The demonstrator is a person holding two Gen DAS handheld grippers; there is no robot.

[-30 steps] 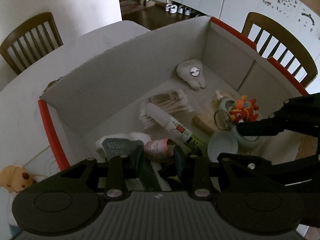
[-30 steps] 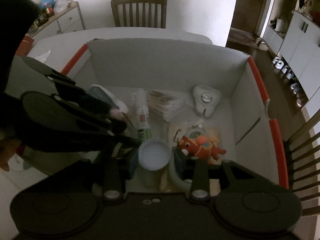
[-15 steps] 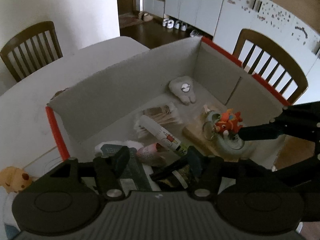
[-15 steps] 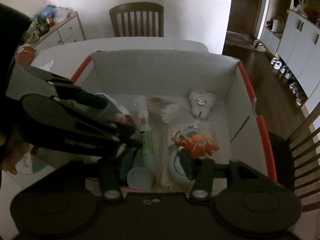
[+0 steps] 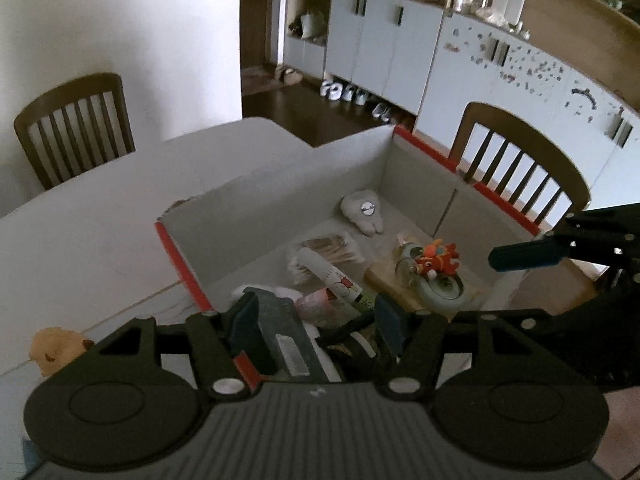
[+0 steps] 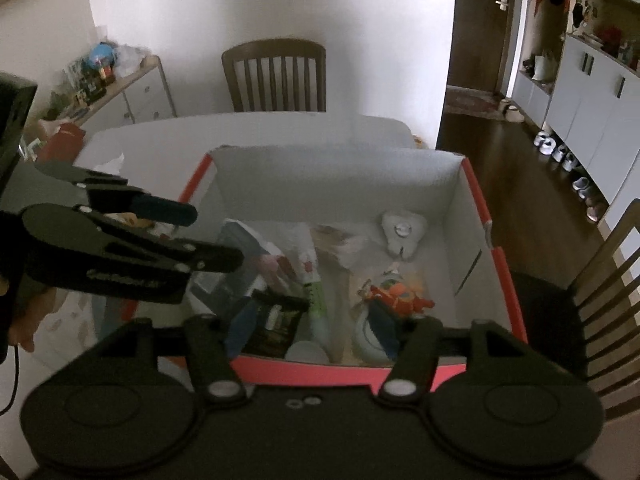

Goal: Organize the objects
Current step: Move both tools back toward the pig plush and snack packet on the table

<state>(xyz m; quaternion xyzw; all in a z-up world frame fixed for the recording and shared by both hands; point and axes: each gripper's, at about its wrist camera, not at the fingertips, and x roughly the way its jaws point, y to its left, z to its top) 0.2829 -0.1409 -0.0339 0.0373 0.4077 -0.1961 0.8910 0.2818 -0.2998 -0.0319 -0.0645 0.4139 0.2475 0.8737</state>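
On the white desk, read left to right: a small tan plush toy lying outside the box by its near-left corner; then the red-edged cardboard box, holding the gathered items. Inside, at the left, a dark grey-green boxed item and a pink patterned roll; at the centre, a long white tube with green print, a clear packet of cotton swabs behind it, and a dark sachet near the front wall; at the right, an orange-red plush keychain resting on a pale round container, with a white tooth-shaped plush toward the far wall. Left tongs: spread, jaws just widened, nothing pinched. Right tongs: likewise spread and empty, jaws just widened, poised above the box front. Judgement: both deposits look complete and the step in hand is withdrawal. Best done by lifting straight clear of the box walls with jaws kept apart, so no pad snags the sachet or keychain, then turning toward the tan toy, seemingly the one item left outside.
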